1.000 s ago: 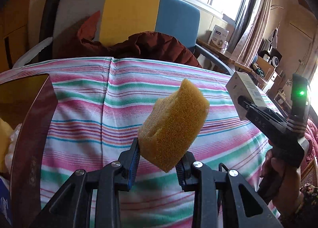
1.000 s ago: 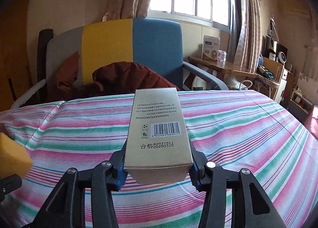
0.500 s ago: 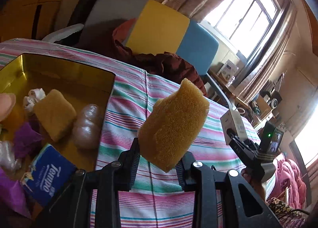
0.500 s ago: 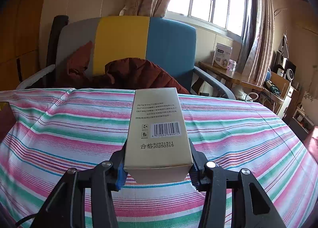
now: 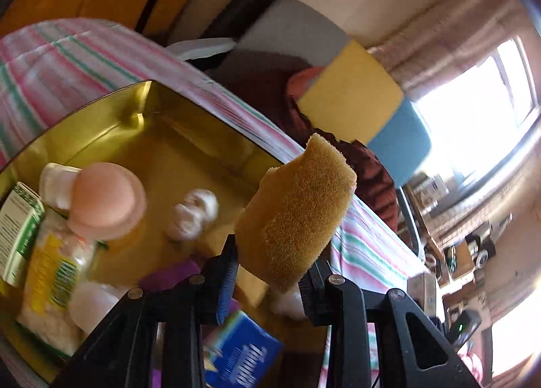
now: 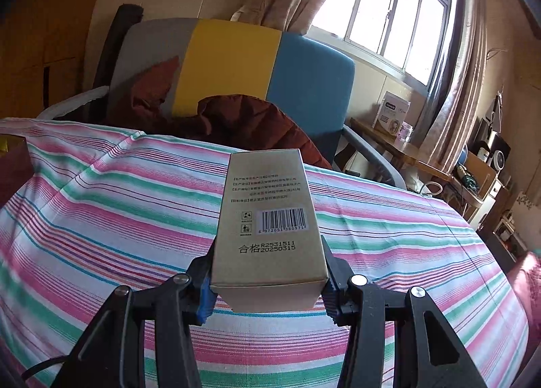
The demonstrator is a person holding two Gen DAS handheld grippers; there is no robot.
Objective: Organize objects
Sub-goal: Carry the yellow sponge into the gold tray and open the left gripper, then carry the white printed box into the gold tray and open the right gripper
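**Dropping the sponge into the gold tin without crowding it**

The left gripper [image 5: 267, 281] is clamped on a yellow-brown sponge [image 5: 296, 210], its jaws squeezing the lower end so that most of the block stands out beyond the tips. Below and to the left of the jaws lies the open gold tin [image 5: 111, 102], already holding a pink round-capped bottle [image 5: 104, 200], a green-and-white carton [image 5: 17, 229], a yellow-labelled packet [image 5: 50, 278], a white crumpled wad [image 5: 194, 213], something purple just under the left finger, and a blue tissue pack [image 5: 241, 352] beneath the jaws. The picture is smeared, so finer detail inside the tin cannot be read.

The step in hand looks like placing the sponge in the tin. To do it well, carry the tips over the bare gold floor ahead of the jaws, between the wad and the far wall, and lower before letting go; a sponge released high may bounce or land on the bottle. Part the jaws fully, since compressed foam springs back and can cling to a pad.

The right gripper [image 6: 267, 290] holds a tan cardboard box [image 6: 268, 229] clamped at its near end, barcode face up, above the striped cloth [image 6: 101, 219]. The tin's corner sits well left of these jaws. Keep that hand clear until the sponge is down.
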